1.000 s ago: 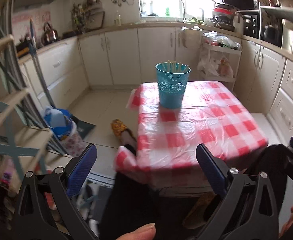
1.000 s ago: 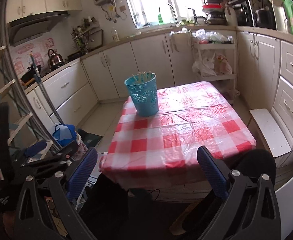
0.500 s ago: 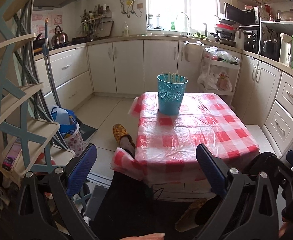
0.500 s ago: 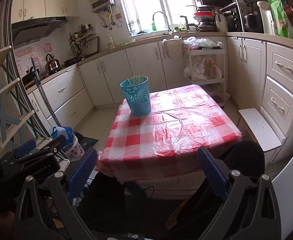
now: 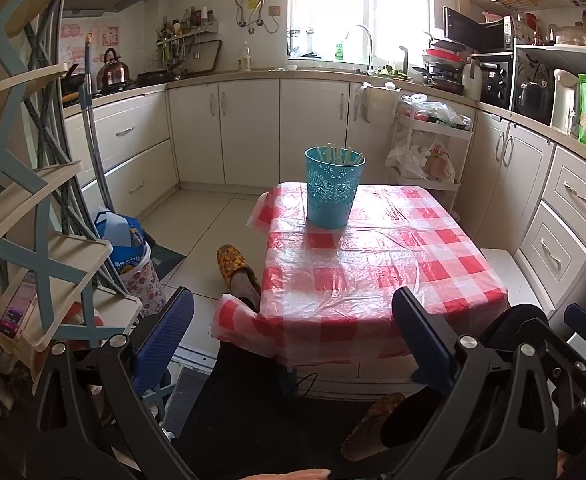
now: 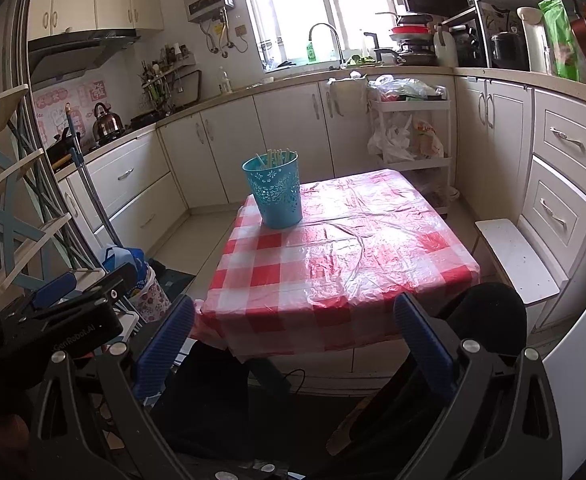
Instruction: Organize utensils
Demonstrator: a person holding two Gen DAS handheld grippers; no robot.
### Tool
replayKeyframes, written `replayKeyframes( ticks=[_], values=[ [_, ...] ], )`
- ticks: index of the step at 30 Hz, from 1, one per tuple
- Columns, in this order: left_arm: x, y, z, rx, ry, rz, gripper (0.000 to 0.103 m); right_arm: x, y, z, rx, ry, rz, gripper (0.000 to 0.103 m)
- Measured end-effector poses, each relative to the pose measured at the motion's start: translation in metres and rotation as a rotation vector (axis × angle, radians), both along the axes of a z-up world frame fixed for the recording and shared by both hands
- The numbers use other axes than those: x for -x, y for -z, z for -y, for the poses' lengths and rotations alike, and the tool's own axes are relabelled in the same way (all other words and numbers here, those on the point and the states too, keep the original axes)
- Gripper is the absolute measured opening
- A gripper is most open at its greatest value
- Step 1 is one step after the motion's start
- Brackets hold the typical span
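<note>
A teal perforated holder (image 5: 334,188) (image 6: 276,192) stands upright near the far left corner of a red-and-white checked table (image 5: 377,264) (image 6: 345,256). Several pale chopsticks (image 5: 339,153) (image 6: 275,156) stick out of its top. My left gripper (image 5: 293,332) is open and holds nothing, well back from the table's near edge. My right gripper (image 6: 293,332) is open too, with nothing between its blue pads, also short of the table. The left gripper's body (image 6: 65,320) shows at the left of the right wrist view.
A person's dark trouser legs (image 5: 245,380) and yellow slippers (image 5: 233,262) lie between the grippers and the table. A wooden rack (image 5: 33,208) and a bag (image 5: 129,256) stand at left. A white stool (image 6: 517,260) and cabinets (image 6: 565,184) line the right.
Both grippers have pulled back and up from the table, so it and the holder look smaller and more of the kitchen shows. Both stay open.
</note>
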State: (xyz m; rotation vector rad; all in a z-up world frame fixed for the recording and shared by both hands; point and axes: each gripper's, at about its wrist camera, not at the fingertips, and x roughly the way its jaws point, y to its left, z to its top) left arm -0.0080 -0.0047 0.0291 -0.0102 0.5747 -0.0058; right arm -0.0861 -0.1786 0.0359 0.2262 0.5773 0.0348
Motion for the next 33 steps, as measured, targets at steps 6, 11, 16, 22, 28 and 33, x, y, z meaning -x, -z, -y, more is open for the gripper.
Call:
replayKeyframes(
  ticks=[6, 11, 16, 22, 28, 33],
  values=[
    [0.0012, 0.0014, 0.0009, -0.013, 0.002, 0.001, 0.095, 0.0007, 0.0002, -0.0005, 0.010, -0.001, -0.003, 0.096],
    [0.0014, 0.0010, 0.0007, -0.015, 0.002, 0.002, 0.095, 0.0003, 0.0005, -0.0014, 0.011, -0.002, -0.007, 0.096],
    [0.0012, 0.0012, -0.0001, -0.015, 0.001, 0.000, 0.095, 0.0003, 0.0006, -0.0023, 0.012, -0.002, -0.009, 0.096],
    [0.0014, 0.0004, -0.0003, -0.016, -0.002, 0.001, 0.095, 0.0003, 0.0025, -0.0027, 0.017, -0.009, -0.012, 0.096],
    [0.0014, 0.0002, -0.0004, -0.016, -0.003, 0.000, 0.095, -0.0002, 0.0027, -0.0032, 0.015, -0.010, -0.015, 0.096],
    [0.0014, 0.0003, -0.0004, -0.016, -0.003, -0.001, 0.095, -0.0009, 0.0045, -0.0025, 0.014, -0.017, -0.024, 0.096]
  ],
)
